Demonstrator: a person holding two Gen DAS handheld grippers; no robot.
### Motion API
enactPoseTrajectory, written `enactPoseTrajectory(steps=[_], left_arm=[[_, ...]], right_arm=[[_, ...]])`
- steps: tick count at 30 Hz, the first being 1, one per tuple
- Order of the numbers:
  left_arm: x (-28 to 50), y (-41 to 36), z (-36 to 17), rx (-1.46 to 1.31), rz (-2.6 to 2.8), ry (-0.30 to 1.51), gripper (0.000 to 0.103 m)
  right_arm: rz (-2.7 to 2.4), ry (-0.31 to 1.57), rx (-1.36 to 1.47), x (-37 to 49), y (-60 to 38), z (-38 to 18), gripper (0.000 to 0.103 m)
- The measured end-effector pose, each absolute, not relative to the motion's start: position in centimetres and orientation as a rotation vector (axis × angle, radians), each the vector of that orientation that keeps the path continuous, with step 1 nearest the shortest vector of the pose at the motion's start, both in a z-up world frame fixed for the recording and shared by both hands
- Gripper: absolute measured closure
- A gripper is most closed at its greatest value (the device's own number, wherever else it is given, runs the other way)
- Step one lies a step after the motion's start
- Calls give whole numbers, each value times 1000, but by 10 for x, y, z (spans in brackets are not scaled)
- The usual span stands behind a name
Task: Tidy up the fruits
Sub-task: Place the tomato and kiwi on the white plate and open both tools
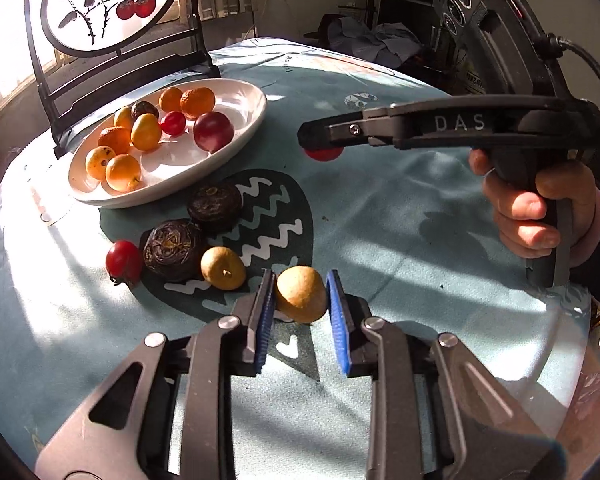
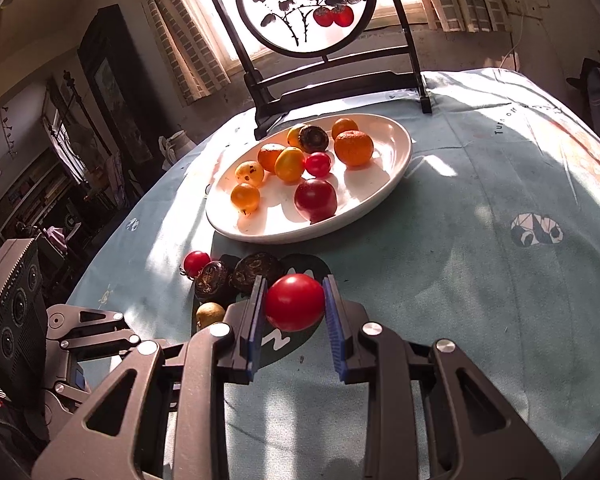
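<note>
Both sides loaded from where I sit. Left gripper (image 1: pixel 301 294): jaws clenched on a tan fruit (image 1: pixel 301 299), blue pads touching both its sides, fruit low over the counter (image 1: pixel 400 240); I can't tell if it's touching the cloth. Right gripper (image 2: pixel 295 302): jaws clenched on a red tomato (image 2: pixel 295 302), held clear above the cloth; in the left view it sits at 2 o'clock, hand (image 1: pixel 540 208) on its grip. White plate (image 1: pixel 236 96) lies at 11 o'clock of the left jaws, near a framed fruit picture (image 1: pixel 112 0) on its stand. On the plate: two oranges, several yellow-orange small fruits, a small red tomato, a dark red round fruit (image 1: pixel 213 131) and one dark brown fruit. Loose on the counter between plate and left jaws: two dark wrinkled fruits (image 1: pixel 172 249), touching each other, a small tomato (image 1: pixel 124 258) at 9 o'clock of them, and a second tan fruit (image 1: pixel 223 268) just beside the nearer dark one, at 10 o'clock of the held fruit.
</note>
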State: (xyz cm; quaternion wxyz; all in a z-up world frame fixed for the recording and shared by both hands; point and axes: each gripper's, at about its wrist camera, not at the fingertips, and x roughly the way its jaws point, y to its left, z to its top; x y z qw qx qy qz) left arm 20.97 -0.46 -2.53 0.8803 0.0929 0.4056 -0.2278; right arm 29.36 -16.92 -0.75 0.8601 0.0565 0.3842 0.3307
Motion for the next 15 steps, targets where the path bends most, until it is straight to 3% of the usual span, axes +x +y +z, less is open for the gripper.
enactPoseTrajectory(steps=[8, 15], left_arm=[[270, 53, 18, -98, -307, 753, 77], [335, 86, 15, -184, -144, 737, 77]], right_arm=[[610, 677, 122, 320, -154, 4, 74], [566, 631, 104, 358, -136, 4, 74]])
